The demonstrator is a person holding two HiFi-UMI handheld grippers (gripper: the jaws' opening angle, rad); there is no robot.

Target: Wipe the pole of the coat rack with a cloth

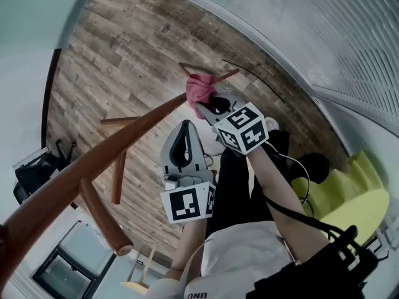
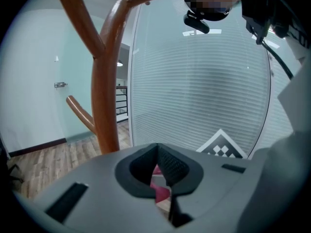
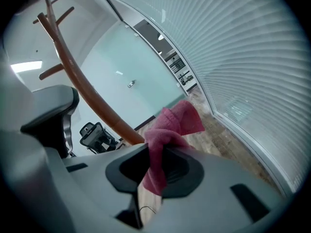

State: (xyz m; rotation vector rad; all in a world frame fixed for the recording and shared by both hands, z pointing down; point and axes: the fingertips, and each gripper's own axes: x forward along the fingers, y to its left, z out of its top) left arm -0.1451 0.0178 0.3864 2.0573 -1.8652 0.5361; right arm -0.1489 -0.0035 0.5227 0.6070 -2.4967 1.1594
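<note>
Two tongs: right tongs (image 1: 207, 104) clench cloth (image 1: 199, 89) at pole (image 1: 124, 136); left tongs (image 1: 185, 129) clenched empty, glass wall (image 1: 312, 30) beyond.

The coat rack pole (image 1: 93, 161) was smooth reddish-brown wood with a glossy varnish. At the pole, the pink cloth (image 3: 170, 130) looked soft, napped and matt. The left gripper (image 2: 156, 152) and right gripper (image 3: 153, 154) had matt grey plastic shells and black ribbed pads. Beneath the pole, the floor (image 1: 124, 48) showed matt, weathered wood planks.
</note>
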